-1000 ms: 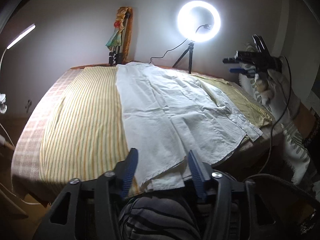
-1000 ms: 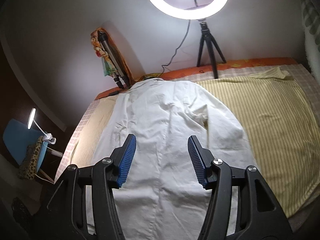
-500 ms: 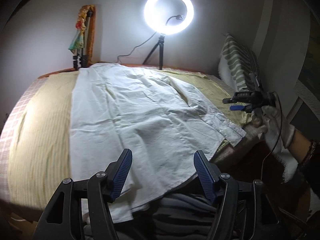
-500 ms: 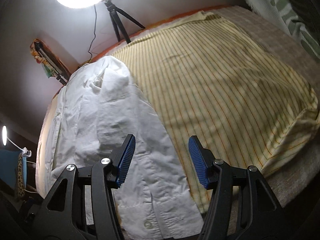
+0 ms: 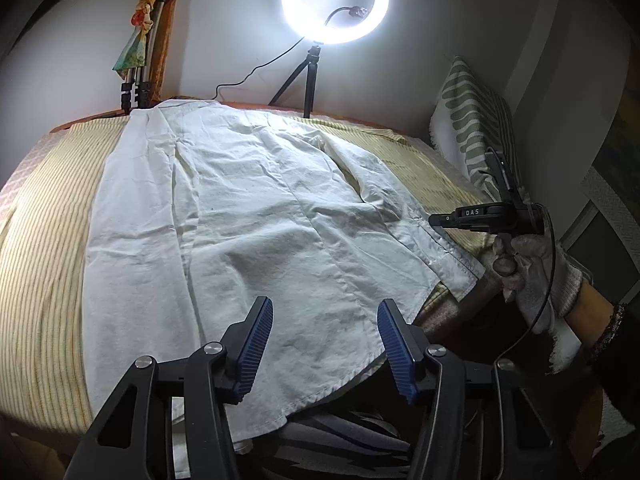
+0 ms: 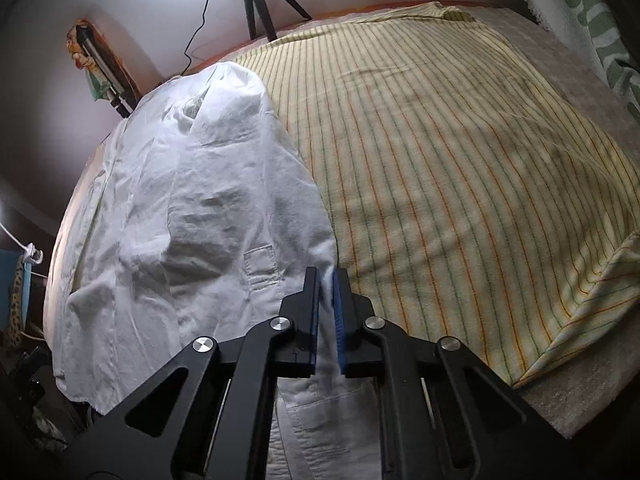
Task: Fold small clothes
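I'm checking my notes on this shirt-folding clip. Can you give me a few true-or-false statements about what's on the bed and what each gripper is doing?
1. The white shirt lies spread on a yellow striped sheet. True.
2. The right gripper stands wide open above the sheet. False: it is shut on the shirt's sleeve edge.
3. The left gripper grips the hem. False: its jaws are closing, apart over the hem, pads not pressing cloth.
4. A lit ring light stands on a tripod behind the bed. True.
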The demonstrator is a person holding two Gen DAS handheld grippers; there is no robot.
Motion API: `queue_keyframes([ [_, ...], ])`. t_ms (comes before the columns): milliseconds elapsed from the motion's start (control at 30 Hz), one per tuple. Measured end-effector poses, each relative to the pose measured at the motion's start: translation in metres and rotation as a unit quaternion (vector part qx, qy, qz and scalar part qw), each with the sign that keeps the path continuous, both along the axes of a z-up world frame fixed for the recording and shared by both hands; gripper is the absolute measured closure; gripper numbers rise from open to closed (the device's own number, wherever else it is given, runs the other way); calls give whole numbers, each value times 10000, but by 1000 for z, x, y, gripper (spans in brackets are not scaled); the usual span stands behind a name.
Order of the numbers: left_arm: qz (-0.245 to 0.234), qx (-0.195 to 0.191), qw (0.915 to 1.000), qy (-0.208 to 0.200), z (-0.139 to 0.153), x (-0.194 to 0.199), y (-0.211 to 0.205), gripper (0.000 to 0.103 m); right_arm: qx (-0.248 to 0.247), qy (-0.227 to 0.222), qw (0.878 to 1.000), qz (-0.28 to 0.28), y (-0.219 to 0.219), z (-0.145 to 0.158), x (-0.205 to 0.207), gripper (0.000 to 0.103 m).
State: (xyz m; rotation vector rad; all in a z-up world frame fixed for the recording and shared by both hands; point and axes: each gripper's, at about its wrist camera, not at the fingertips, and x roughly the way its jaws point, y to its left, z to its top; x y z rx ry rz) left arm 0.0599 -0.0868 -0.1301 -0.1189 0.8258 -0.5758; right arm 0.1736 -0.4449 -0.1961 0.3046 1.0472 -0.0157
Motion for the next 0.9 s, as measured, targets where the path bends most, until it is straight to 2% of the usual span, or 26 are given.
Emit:
queue_keyframes([
  [100,-32,-25,10000,-3,0,0,-2,50,216,-136,9997,-13,0,8,0,99],
  [300,1,-86,10000,46,-2,5,1,50,723,-676,9951,-26,9,46,-1,100],
  [400,30,-178,9998,65,-2,7,3,51,869,-895,9919,230,34,64,-2,100],
  [500,62,-231,9997,58,-1,8,4,51,760,-1018,9893,724,74,76,-1,100],
  [633,101,-274,9996,66,-1,8,7,51,817,-885,9818,1465,133,71,3,100],
  [700,127,-264,9995,71,-1,9,8,51,676,-727,9795,1751,157,61,5,100],
  [833,169,-261,9995,101,-2,11,12,51,797,-296,9747,2066,180,37,13,98],
  [900,163,-298,9993,123,-2,12,12,51,978,-162,9720,2128,177,32,12,87],
])
